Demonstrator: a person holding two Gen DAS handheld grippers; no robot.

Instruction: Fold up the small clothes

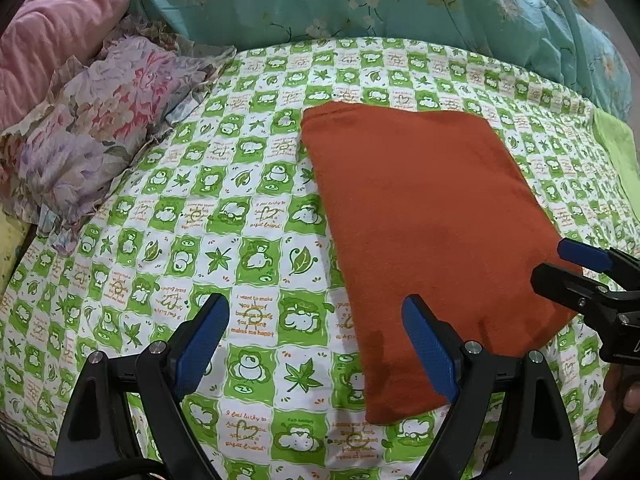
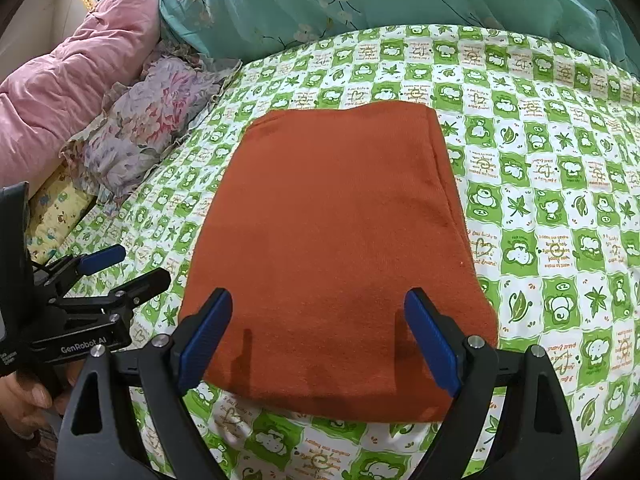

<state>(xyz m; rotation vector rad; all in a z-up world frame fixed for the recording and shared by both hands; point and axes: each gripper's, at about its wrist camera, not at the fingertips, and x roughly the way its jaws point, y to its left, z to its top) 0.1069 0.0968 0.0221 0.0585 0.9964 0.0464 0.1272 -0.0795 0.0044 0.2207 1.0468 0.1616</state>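
A rust-orange garment [image 1: 432,232] lies flat on the bed as a folded rectangle; it also shows in the right wrist view [image 2: 336,248]. My left gripper [image 1: 316,324] is open and empty, hovering over the sheet at the garment's near left edge; it also shows at the left of the right wrist view [image 2: 120,268]. My right gripper [image 2: 318,320] is open and empty above the garment's near edge; it also shows at the right of the left wrist view [image 1: 560,268].
A green-and-white checked sheet [image 1: 208,216] covers the bed. A floral pillow [image 1: 92,136] and a pink quilt [image 1: 52,32] lie at the left. A teal floral quilt [image 1: 400,4] lies at the back. A light green cloth [image 1: 618,156] lies at the right edge.
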